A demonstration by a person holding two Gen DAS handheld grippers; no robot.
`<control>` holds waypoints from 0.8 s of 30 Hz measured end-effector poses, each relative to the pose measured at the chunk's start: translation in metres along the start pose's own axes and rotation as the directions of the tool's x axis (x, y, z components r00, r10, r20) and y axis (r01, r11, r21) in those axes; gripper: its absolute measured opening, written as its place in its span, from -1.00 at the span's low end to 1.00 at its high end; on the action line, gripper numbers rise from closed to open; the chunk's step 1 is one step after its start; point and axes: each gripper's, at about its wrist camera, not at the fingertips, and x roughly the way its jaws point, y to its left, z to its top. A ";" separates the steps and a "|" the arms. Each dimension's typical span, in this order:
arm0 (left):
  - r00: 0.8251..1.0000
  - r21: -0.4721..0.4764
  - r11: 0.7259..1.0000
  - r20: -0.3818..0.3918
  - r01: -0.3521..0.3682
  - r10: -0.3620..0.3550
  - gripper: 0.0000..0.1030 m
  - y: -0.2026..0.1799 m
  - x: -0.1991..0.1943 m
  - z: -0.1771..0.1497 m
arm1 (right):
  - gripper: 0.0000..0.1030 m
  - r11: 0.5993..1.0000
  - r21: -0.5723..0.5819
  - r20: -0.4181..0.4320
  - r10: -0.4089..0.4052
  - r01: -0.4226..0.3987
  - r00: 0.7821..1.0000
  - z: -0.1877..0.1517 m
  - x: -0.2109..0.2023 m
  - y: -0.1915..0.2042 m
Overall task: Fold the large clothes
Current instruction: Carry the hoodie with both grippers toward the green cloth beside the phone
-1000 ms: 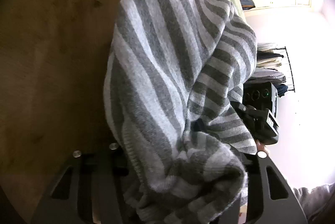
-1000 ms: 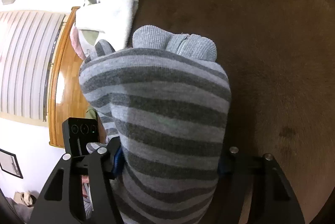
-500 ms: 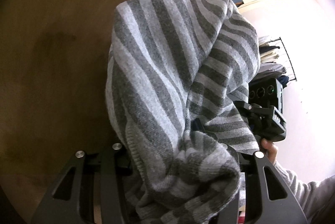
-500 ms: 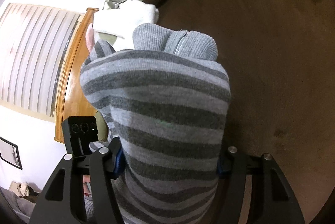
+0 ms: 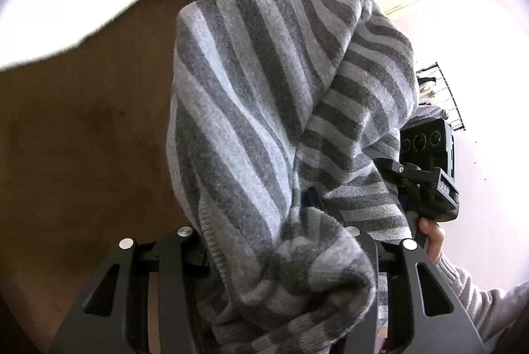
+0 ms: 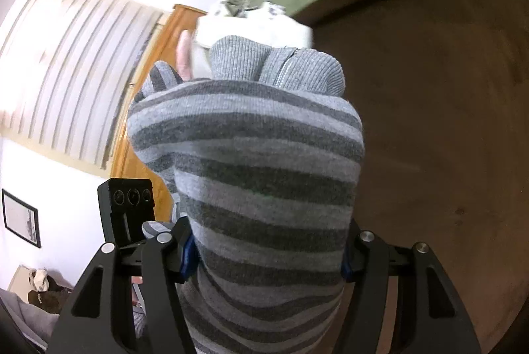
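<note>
Left wrist view: the striped sweater (image 5: 264, 109) is held bunched in the left gripper (image 5: 277, 241), clear above the brown desk (image 5: 82, 139). The right gripper (image 6: 267, 251) is clamped on another thick fold. Both ends should be kept level and taut so the fold lands square.

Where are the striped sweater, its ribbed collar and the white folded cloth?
striped sweater (image 5: 258, 109): left wrist view, on the draped striped body.
ribbed collar (image 6: 297, 69): right wrist view, on the plain grey rib beside the zip.
white folded cloth (image 6: 258, 26): right wrist view, on its top face, behind the collar.
</note>
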 end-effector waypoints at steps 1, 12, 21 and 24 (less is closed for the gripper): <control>1.000 0.004 1.000 0.005 -0.002 0.001 -0.09 -0.006 -0.014 0.000 | 0.20 1.000 -0.004 0.003 0.002 -0.002 1.000 -0.001 -0.004 0.014; 0.998 0.048 0.997 0.038 -0.054 0.053 -0.08 -0.065 -0.127 -0.005 | 0.20 0.997 -0.067 0.000 0.040 -0.040 0.999 -0.011 -0.035 0.134; 0.996 -0.002 0.999 0.077 -0.053 0.053 -0.07 -0.084 -0.144 -0.025 | 0.20 0.992 -0.119 -0.034 0.039 -0.042 0.999 -0.016 -0.044 0.163; 0.994 0.002 0.998 0.088 -0.068 0.068 -0.07 -0.086 -0.146 -0.024 | 0.20 0.990 -0.133 -0.049 0.048 -0.054 0.998 -0.014 -0.041 0.166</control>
